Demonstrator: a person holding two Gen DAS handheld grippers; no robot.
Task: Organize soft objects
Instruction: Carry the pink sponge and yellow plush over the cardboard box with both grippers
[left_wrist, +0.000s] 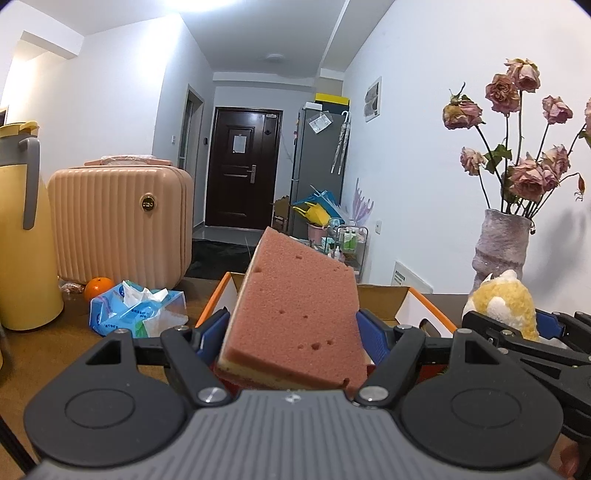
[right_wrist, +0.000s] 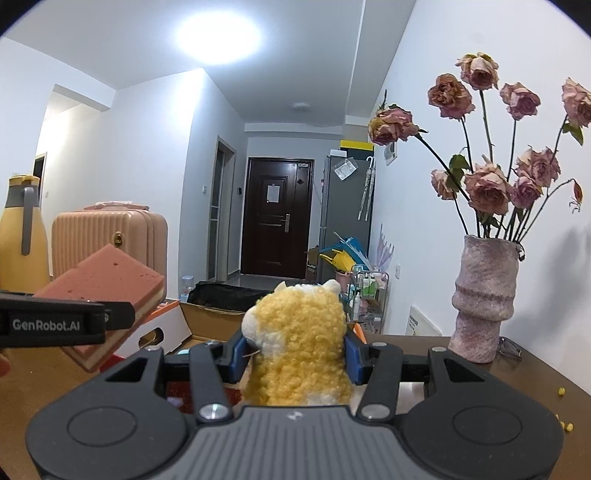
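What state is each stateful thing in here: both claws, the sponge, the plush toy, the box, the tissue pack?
Left claw: shut on sponge.
Right claw: shut on plush toy.
Sponge: held, tilted, above the box.
Plush toy: held upright.
Cardboard box: open, flaps up.
Tissue pack: opened, tissue sticking out.
Roses: wilted, in vase.

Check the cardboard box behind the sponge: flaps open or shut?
Open. The box has its flaps folded outward in both views, showing the brown inside behind the sponge. What it holds cannot be told.
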